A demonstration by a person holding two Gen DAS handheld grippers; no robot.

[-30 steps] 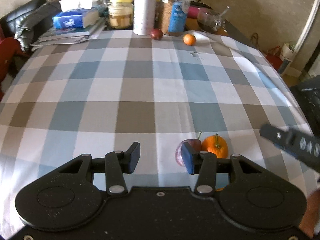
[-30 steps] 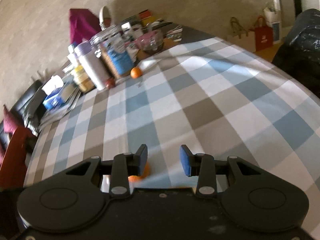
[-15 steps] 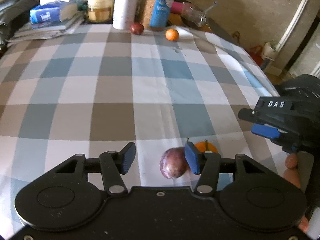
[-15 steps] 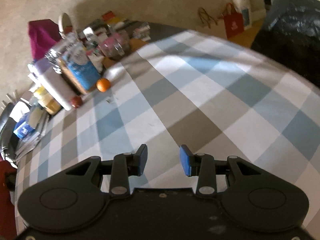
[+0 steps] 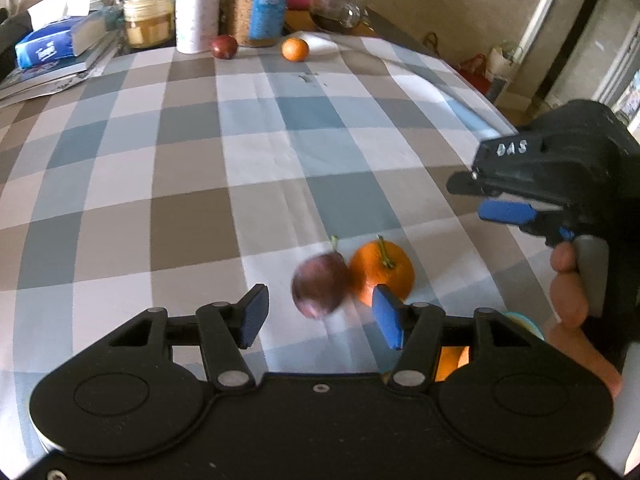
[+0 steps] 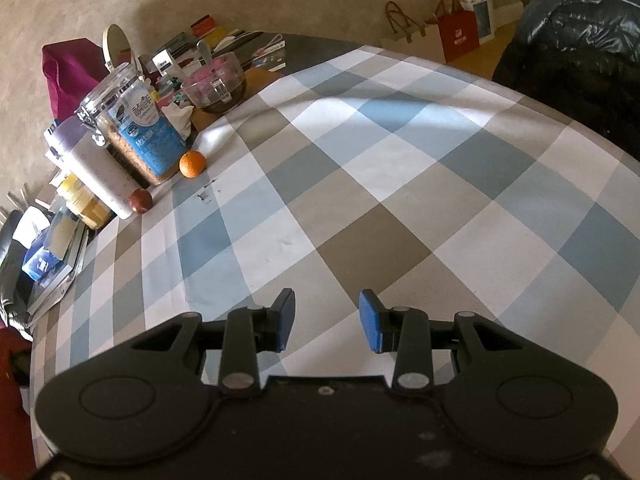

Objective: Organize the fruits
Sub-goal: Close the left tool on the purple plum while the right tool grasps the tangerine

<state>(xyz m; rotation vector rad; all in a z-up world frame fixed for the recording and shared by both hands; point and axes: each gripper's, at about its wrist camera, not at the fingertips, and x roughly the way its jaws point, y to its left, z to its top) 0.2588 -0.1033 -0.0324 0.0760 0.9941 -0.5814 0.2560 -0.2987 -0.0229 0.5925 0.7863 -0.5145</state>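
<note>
Containers: a clear clip-top jar (image 6: 132,128) at the far left holds brown grains; a glass bowl (image 6: 216,88) beside it has a dark base; a yellow-lidded jar (image 5: 148,16) holds something pale.
Writing: "DAS" on the right gripper (image 5: 516,210) body; the jar's blue label is unreadable (too small).
Fruit count: two oranges, two dark red plums.
Near pair: plum (image 5: 320,290) touching orange (image 5: 382,272), on the checked tablecloth (image 5: 200,168).
Far pair: plum (image 5: 224,46) and orange (image 5: 295,49), apart, by the white bottle (image 5: 198,4).
Left gripper (image 5: 316,316): jaws have just been opening, the near plum loose between them (blurred).
Right gripper: jaws parted, nothing between them.
</note>
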